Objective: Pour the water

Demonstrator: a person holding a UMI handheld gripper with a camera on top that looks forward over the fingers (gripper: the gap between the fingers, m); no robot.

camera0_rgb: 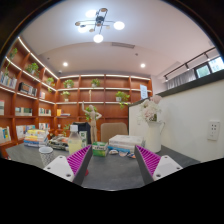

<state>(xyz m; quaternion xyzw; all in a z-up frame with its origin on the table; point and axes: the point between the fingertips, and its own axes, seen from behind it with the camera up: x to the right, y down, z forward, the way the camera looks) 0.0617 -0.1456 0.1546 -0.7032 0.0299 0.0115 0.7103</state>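
Water vessel: no bottle, jug or kettle can be told for certain; a pale cup-like thing [46,153] stands on the table beyond the left finger, too small to name surely.
Gripper [108,163]: held level above the table, looking out across the room; nothing stands between the fingers.
Jaws: spread wide apart and holding nothing, the pink pads [148,160] facing each other over bare tabletop.
Judgement: the wide stance suits an approach, so reaching for a vessel looks like the step in hand and pouring is not yet begun.
Table [112,172]: dark grey, bare just ahead of the fingers, which leaves room to come in.
Clutter: a green box [100,149] and a white container [126,143] sit at the far edge, well beyond the fingers.
Room: wooden shelves [95,95] line the walls, a ceiling lamp [97,20] hangs overhead, and a wall socket [213,129] sits to the right.
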